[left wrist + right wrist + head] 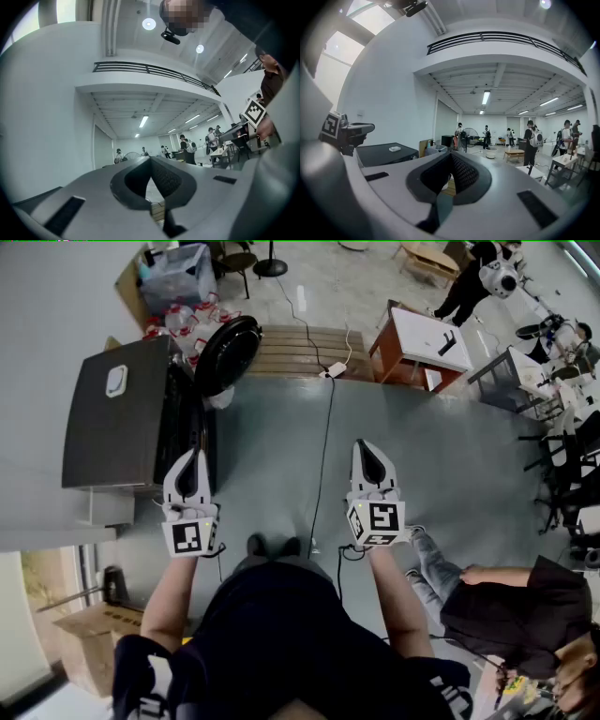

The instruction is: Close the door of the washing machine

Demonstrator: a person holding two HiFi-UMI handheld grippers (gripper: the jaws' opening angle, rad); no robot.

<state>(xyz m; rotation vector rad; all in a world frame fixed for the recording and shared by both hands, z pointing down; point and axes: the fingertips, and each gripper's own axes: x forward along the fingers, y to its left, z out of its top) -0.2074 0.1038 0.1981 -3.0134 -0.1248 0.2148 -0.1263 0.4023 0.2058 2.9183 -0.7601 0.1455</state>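
In the head view the washing machine (117, 418) stands at the left, seen from above, with a dark top. Its round black door (228, 352) hangs open at the far front corner. My left gripper (194, 456) is shut and empty, hovering just in front of the machine's front face, nearer than the door. My right gripper (365, 444) is shut and empty over the grey floor, well right of the machine. In the right gripper view the machine's top (386, 153) shows at the left, behind the shut tips (451, 153). The left gripper view shows shut tips (150, 158) and the hall.
A wooden pallet (291, 351) lies beyond the door. A black cable (324, 456) runs across the floor between my grippers. A white-topped table (422, 343) stands at the far right. A person (497, 596) crouches at the near right. Bottles and a crate (178, 282) sit behind the machine.
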